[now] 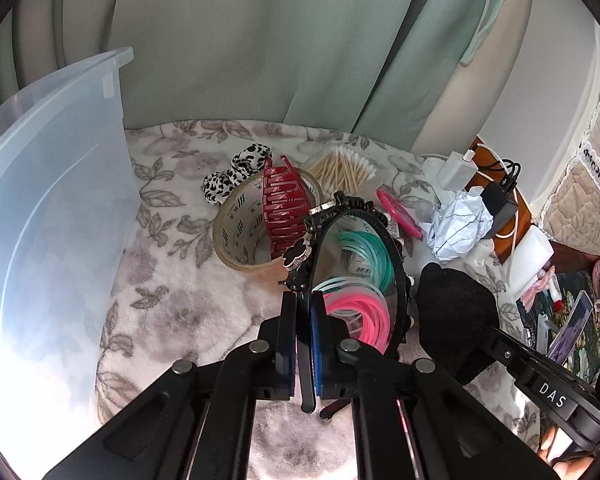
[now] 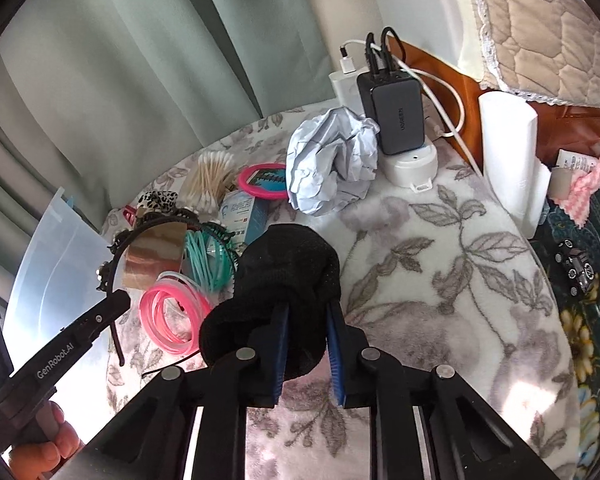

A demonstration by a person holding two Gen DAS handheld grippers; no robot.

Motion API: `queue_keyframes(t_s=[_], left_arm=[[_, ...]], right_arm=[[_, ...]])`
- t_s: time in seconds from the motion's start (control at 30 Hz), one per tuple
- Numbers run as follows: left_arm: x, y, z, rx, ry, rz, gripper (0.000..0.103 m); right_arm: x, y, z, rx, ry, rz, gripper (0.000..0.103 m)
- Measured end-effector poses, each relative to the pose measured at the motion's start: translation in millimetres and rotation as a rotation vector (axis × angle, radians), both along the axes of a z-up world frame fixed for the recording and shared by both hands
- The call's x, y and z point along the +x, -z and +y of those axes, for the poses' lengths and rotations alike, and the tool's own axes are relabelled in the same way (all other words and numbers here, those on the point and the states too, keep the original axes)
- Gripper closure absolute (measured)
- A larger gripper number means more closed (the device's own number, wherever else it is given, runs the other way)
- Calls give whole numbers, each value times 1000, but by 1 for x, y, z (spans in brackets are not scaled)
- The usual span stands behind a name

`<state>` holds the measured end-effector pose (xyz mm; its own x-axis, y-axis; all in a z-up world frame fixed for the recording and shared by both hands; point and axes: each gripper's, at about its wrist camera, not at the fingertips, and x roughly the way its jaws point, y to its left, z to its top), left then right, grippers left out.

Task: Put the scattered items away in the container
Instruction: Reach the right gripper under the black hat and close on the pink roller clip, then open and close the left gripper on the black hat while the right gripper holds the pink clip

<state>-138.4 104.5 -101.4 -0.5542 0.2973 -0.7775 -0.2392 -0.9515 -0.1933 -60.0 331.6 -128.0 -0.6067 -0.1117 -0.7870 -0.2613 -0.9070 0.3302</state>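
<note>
The left gripper (image 1: 304,328) is pinched tight on one end of a thin black headband (image 1: 394,256), whose arc rises away from the blue pads and carries dark ornaments along its outer edge. The right gripper (image 2: 306,332) is clamped on a bunched black sock (image 2: 284,280), the fabric bulging out ahead of and between its blue-padded fingers (image 2: 336,344). Both work over a white blanket with grey flowers (image 2: 440,280). Just beyond the left gripper, framed by the headband's arc, lie a coil of pink bands (image 1: 360,316) and, a little further, a coil of teal bands (image 1: 368,252). To the left of the headband stands a roll of clear tape (image 1: 240,232) with a red claw clip (image 1: 286,204) resting in its ring. Behind the roll sits a black-and-white spotted scrunchie (image 1: 236,176), and beside it a bundle of cotton swabs (image 1: 344,168). A pink-rimmed round mirror (image 2: 262,182) lies near the swabs, next to a ball of crumpled white paper (image 2: 336,164). Further right, a dark charger (image 2: 396,116) stands on a white base with cables plugged in. The translucent plastic container (image 1: 52,200) stands at the left edge of the blanket, well apart from both held things. Pale green curtains (image 1: 260,40) hang at the back.
</note>
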Motion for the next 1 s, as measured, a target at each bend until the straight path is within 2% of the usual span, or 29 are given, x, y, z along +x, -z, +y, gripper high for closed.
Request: queue_keyframes(t_s=[0.13,0.37,0.57,0.7,0.87,1.0], left_arm=[[4,-13,-2,19,10,32,97],[23,-47,-6,47,23,113,97],[34,-65,-15,68,15,150,97],[37,-56,-18,43,2,127,97],[36,-34,-21,-11,-10,74,96],[33,-27,-28,-11,-36,47,96]], right_arm=[[9,-13,7,11,35,20,91],[26,-43,17,20,70,102,94],[33,-64,21,13,81,159,95],[35,-71,22,16,70,165,95],[35,-54,15,0,39,112,95],[33,-46,9,-7,5,81,92]])
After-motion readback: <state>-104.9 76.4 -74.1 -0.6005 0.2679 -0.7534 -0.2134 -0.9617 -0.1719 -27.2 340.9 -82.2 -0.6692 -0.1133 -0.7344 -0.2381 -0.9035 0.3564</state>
